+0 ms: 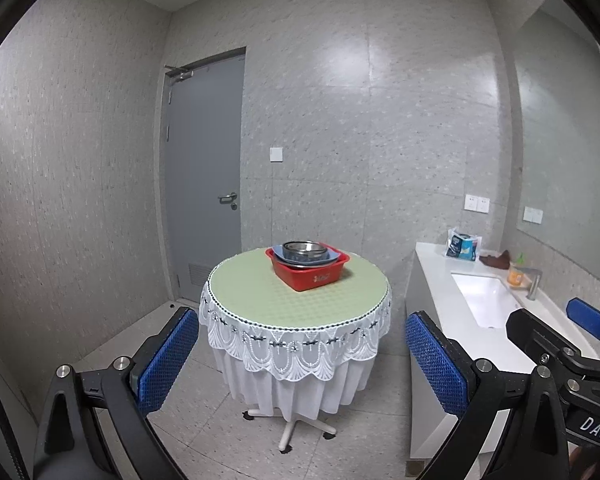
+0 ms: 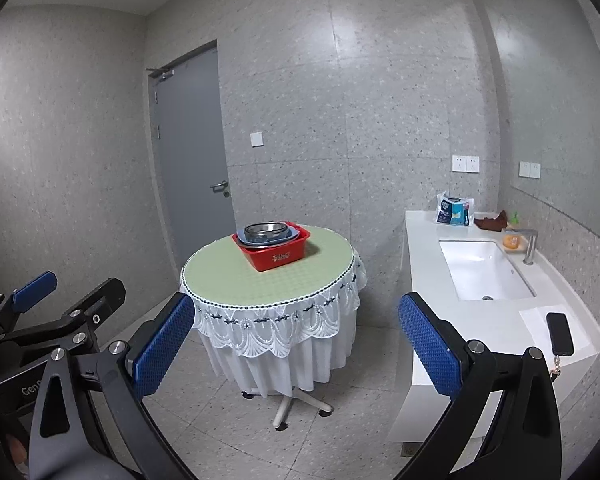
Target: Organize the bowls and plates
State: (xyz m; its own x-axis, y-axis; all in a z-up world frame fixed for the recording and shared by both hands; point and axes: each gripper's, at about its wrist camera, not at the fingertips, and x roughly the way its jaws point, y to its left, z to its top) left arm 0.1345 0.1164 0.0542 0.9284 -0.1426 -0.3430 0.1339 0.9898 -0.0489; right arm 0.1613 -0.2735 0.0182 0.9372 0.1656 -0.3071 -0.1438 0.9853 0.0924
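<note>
We hold left gripper (image 1: pixel 302 360) jaws wide apart, empty. Ahead between its fingers: round table (image 1: pixel 260 300), red basin (image 1: pixel 312 274) on it, steel bowl (image 1: pixel 305 249) stacked on blue plate (image 1: pixel 332 258) inside. Right gripper (image 2: pixel 296 350) jaws likewise spread, empty; sink (image 2: pixel 484 270) beyond its right finger.

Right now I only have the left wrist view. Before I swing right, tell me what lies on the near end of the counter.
Observer: A black phone lies on a sheet of paper at the near end of the counter.
Operator: Check the near part of the sink.
Observer: The sink shows its drain there, uncovered.
Operator: Report the right gripper.
Observer: The right gripper is open and holds nothing.
</note>
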